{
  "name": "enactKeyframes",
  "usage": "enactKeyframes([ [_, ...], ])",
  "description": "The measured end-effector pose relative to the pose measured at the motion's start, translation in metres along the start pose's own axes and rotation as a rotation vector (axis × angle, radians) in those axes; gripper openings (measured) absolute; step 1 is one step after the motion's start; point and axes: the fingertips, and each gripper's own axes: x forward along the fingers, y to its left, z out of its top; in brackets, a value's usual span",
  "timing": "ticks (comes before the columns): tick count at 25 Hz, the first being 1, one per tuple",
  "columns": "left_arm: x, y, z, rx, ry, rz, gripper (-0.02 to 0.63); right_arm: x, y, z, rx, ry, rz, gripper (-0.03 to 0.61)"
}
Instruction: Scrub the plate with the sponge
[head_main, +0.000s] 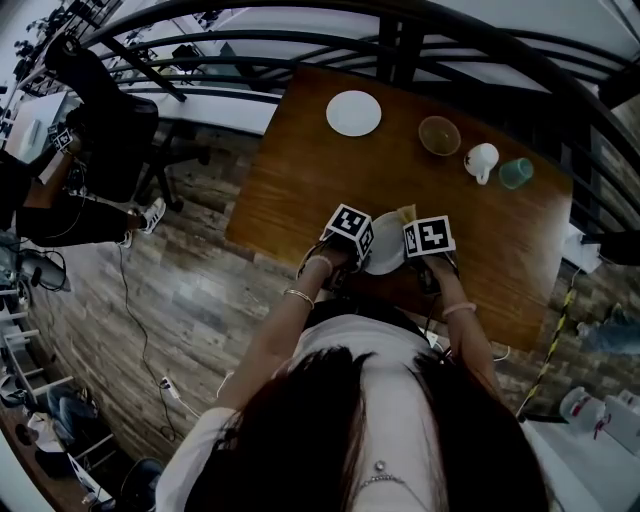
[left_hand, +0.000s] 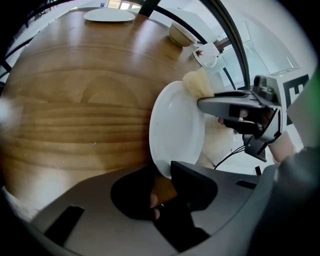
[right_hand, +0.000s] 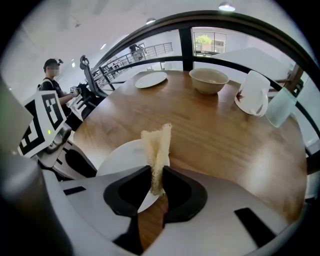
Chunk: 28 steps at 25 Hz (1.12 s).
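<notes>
Left gripper (left_hand: 163, 176): jaws clamped on round white plate (left_hand: 176, 127), gripped rim hidden. Right gripper (right_hand: 156, 186): jaws nearly together, pinching pale yellow fibrous sponge (right_hand: 157, 145).

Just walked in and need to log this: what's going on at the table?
A person holds the plate tilted over the table, its rim clamped in the left hand-held gripper. The right hand-held gripper pinches the sponge, which sits at the plate's upper rim.
</notes>
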Motion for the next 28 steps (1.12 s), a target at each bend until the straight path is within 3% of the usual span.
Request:
enactKeyframes([
  [3, 0.0, -0.001, -0.001, 0.001, 0.002, 0.006, 0.11, -0.001, -0.006, 0.004, 0.022, -0.014, -0.007, 0.09],
  [7, 0.0, -0.002, 0.0, 0.0, 0.003, 0.006, 0.11, 0.005, 0.011, -0.001, -0.03, 0.009, 0.018, 0.091],
  [19, 0.0, -0.004, -0.003, 0.002, 0.004, 0.002, 0.11, 0.02, 0.098, -0.03, -0.185, 0.092, 0.223, 0.089],
  [28, 0.001, -0.005, -0.001, 0.0, 0.003, 0.008, 0.11, 0.02, 0.063, -0.015, -0.136, 0.058, 0.171, 0.089],
])
